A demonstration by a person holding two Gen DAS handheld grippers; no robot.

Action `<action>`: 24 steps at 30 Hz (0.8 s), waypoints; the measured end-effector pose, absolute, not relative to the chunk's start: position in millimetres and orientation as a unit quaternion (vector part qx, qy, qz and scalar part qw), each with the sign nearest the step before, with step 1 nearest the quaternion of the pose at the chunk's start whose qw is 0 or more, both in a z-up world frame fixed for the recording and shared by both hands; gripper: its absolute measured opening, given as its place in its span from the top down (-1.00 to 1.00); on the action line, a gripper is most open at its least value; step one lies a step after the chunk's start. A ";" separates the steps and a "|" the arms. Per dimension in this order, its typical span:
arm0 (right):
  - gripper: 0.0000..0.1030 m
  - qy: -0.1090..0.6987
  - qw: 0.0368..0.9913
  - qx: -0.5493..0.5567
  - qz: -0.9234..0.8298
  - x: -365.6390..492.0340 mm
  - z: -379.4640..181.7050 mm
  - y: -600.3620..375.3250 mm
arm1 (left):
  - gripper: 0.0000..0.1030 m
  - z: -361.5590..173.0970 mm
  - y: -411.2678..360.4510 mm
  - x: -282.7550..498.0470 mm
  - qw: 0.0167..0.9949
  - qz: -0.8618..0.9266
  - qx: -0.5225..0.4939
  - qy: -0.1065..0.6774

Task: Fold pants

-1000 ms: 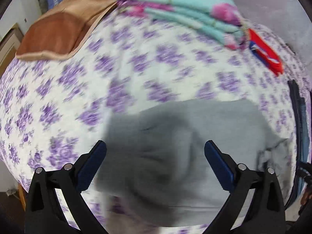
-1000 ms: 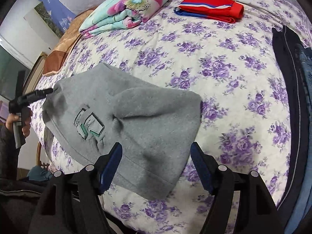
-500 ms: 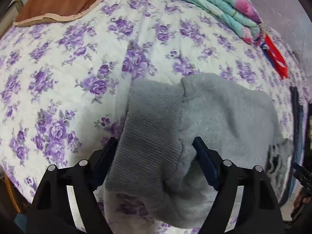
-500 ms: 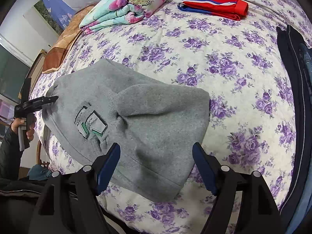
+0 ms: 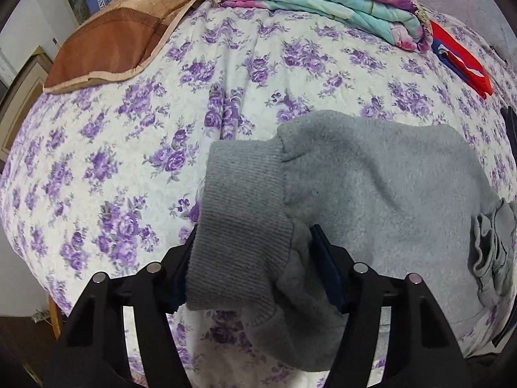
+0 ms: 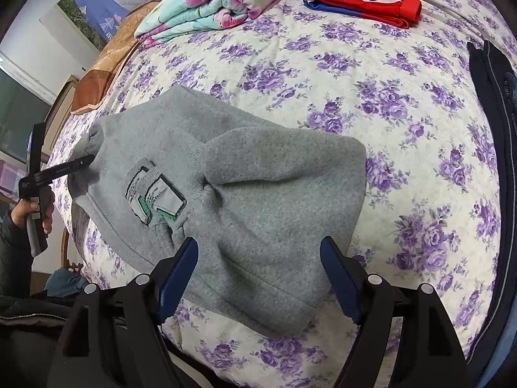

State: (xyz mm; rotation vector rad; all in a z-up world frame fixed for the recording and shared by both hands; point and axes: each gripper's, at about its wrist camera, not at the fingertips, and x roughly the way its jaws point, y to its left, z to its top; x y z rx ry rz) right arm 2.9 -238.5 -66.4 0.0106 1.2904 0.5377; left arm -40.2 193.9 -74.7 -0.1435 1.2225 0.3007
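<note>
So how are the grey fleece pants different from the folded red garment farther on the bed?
The grey fleece pants lie rumpled, loosely doubled; the red garment with white and blue stripes is folded flat and neat. The left claw grips the pants' ribbed band; nothing touches the red garment. Both rest on the purple-flowered bedsheet.

two close wrist views, both over grey pants [image 5: 371, 187] [image 6: 258, 194]

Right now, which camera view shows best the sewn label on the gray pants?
The right wrist view. There the label lies face up on the gray pants, with its white and green parts visible. The left wrist view shows only the ribbed cuff and plain gray cloth; no label is visible.
</note>
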 end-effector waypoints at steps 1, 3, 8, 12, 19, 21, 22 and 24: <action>-0.53 0.594 0.766 0.005 0.247 2.6 -66.7 -238.8 | -0.24 -71.6 190.9 -41.6 0.807 0.145 -0.063 0.569; -0.53 0.595 0.766 0.006 0.245 2.1 -67.2 -239.2 | -0.24 -66.6 179.3 -42.8 0.810 0.157 -0.037 0.564; -0.54 0.595 0.766 0.012 0.242 1.7 -69.3 -241.3 | -0.30 -65.5 145.7 -41.5 0.814 0.172 0.048 0.553; -0.54 0.595 0.765 0.013 0.244 1.1 -70.2 -241.1 | -0.49 -77.6 165.8 -36.0 0.810 0.155 -0.017 0.566; -0.54 0.591 0.767 0.019 0.247 -0.7 -68.8 -242.0 | 0.04 -88.1 214.8 -38.8 0.794 0.128 -0.163 0.571; -0.54 0.589 0.769 0.019 0.247 -0.4 -67.0 -244.0 | 0.31 -65.5 203.3 -43.8 0.806 0.120 -0.137 0.563; -0.54 0.588 0.771 0.020 0.246 0.1 -65.7 -245.0 | 0.57 -39.7 189.5 -49.0 0.823 0.096 -0.123 0.546; -0.54 0.584 0.773 0.027 0.245 1.8 -62.1 -249.3 | 0.58 -4.1 169.4 -54.9 0.842 0.052 -0.123 0.523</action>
